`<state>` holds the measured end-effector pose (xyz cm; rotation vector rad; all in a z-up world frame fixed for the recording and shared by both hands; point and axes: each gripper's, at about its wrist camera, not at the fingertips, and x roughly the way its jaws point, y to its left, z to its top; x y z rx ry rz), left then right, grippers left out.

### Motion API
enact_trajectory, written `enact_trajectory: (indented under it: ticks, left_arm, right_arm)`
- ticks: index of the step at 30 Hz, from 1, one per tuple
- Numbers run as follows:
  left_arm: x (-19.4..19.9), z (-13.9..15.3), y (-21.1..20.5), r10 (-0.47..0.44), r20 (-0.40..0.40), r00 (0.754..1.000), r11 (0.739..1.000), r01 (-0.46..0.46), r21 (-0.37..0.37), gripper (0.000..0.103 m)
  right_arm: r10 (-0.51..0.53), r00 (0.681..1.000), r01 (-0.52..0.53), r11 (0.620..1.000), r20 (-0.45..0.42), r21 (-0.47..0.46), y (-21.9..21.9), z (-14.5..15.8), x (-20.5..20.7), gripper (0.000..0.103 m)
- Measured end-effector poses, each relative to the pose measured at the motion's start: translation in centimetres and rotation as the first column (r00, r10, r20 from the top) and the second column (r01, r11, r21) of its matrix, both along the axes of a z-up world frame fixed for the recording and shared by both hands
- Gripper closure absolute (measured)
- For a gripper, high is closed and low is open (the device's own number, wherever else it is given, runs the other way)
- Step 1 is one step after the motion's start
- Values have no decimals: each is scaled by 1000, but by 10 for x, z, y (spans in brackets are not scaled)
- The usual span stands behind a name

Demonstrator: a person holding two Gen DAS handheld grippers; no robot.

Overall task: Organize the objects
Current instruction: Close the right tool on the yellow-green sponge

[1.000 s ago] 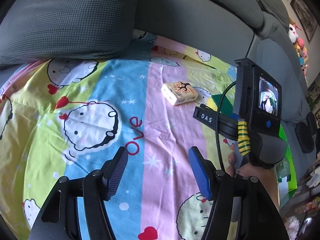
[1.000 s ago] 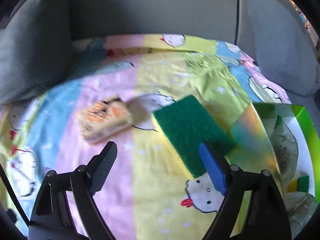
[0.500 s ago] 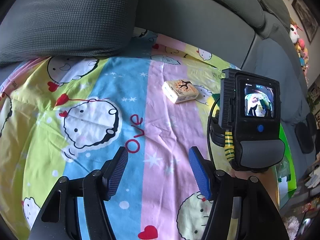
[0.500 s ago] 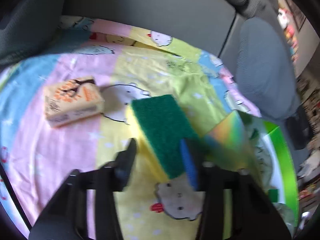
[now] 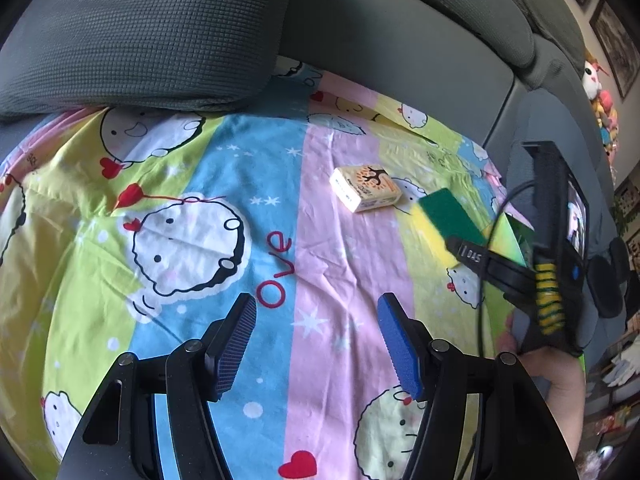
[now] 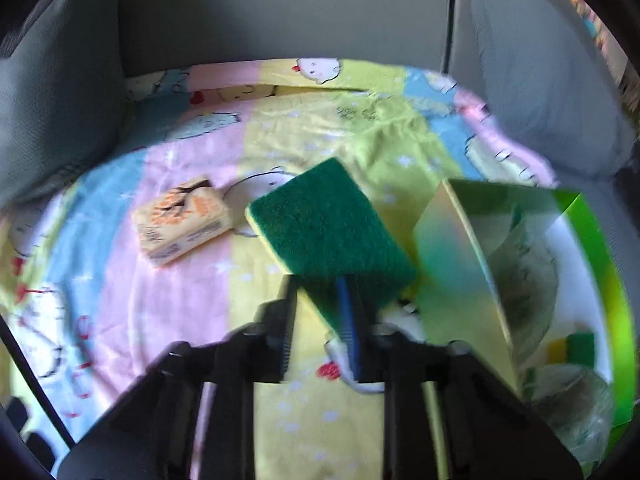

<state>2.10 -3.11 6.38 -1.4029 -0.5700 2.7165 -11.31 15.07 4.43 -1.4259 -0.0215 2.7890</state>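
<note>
Bright daylight; right wrist view blurred (fisheye-warped).

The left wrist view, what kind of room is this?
Most likely a living room at home: a grey sofa with a cushion, a cartoon-print sheet spread over the seat, and framed pictures on the wall above some plush toys.

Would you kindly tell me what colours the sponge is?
The sponge has a dark green scouring top over a yellow body, clearest in the right wrist view.

Black fingers [image 5: 236,336], blue ribbed pads [image 5: 398,346] (silver screws).
</note>
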Motion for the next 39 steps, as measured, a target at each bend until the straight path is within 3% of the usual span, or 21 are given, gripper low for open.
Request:
enact_trajectory:
  ticks: [1, 3, 7, 8, 9, 10, 11, 12, 15, 19, 21, 25, 26, 27, 34, 36, 39]
  left_arm:
    - [0, 0, -1, 1, 1, 1000, 1000, -1, 4, 39]
    - [1, 0, -2, 3, 3, 1000, 1000, -3, 11, 39]
    - [1, 0, -4, 5, 3, 1000, 1000, -5, 13, 39]
    - [1, -1, -4, 5, 3, 1000, 1000, -5, 16, 39]
    - [1, -1, -4, 4, 4, 1000, 1000, -4, 17, 39]
    - [1, -1, -4, 2, 5, 1000, 1000, -2, 18, 39]
    - [1, -1, -4, -1, 6, 1000, 1000, 0, 20, 39]
    - [1, -1, -3, -3, 7, 1000, 1000, 3, 19, 39]
    - [0, -1, -2, -5, 9, 1000, 1000, 5, 14, 39]
    - [0, -2, -1, 4, 16, 1000, 1000, -5, 12, 39]
    - [-1, -2, -1, 6, 19, 1000, 1000, -6, 8, 39]
    - [-1, -3, 2, -1, 24, 1000, 1000, 1, 3, 39]
    - [-1, -3, 3, -5, 23, 1000, 1000, 5, 1, 39]
    - [-1, -3, 4, -11, 23, 1000, 1000, 11, -4, 39]
    - [-1, -4, 3, -11, 25, 1000, 1000, 10, 2, 39]
    - [-1, -5, 3, -8, 28, 1000, 1000, 8, 2, 39]
    - [-1, -5, 3, -6, 29, 1000, 1000, 6, 0, 39]
  right_arm:
    - [23, 999, -20, 994, 33, -106, 4, -1, 1, 101]
    - [26, 998, -14, 983, 63, -184, 8, -3, 2, 101]
    - [-4, 1000, 6, 997, 20, -81, 1, 5, 12, 97]
    - [-6, 1000, 7, 997, 11, -76, 1, 8, 13, 90]
    - [-8, 1000, 8, 997, -7, -72, 2, 13, 15, 70]
    - [-16, 999, 15, 998, -29, -58, 2, 16, 16, 57]
    - [-24, 998, 22, 999, -57, -34, 2, 19, 18, 33]
    - [-23, 997, 22, 1000, -75, -13, 4, 20, 13, 30]
    - [11, 996, -5, 998, -86, 70, 4, 20, 5, 31]
    - [19, 998, -9, 983, -57, 181, -5, -3, -12, 31]
    - [20, 998, 2, 948, -67, 319, -14, -15, -17, 31]
    - [38, 997, -6, 902, -64, 431, -23, -28, -20, 32]
    - [43, 997, -10, 901, -66, 433, -23, -28, -19, 36]
    - [56, 997, -25, 906, -61, 421, -24, -27, -19, 47]
    - [41, 998, -16, 910, -51, 415, -25, -30, -20, 44]
    - [31, 998, -4, 913, -59, 407, -25, -32, -20, 53]
    - [26, 998, -2, 915, -55, 403, -23, -33, -19, 59]
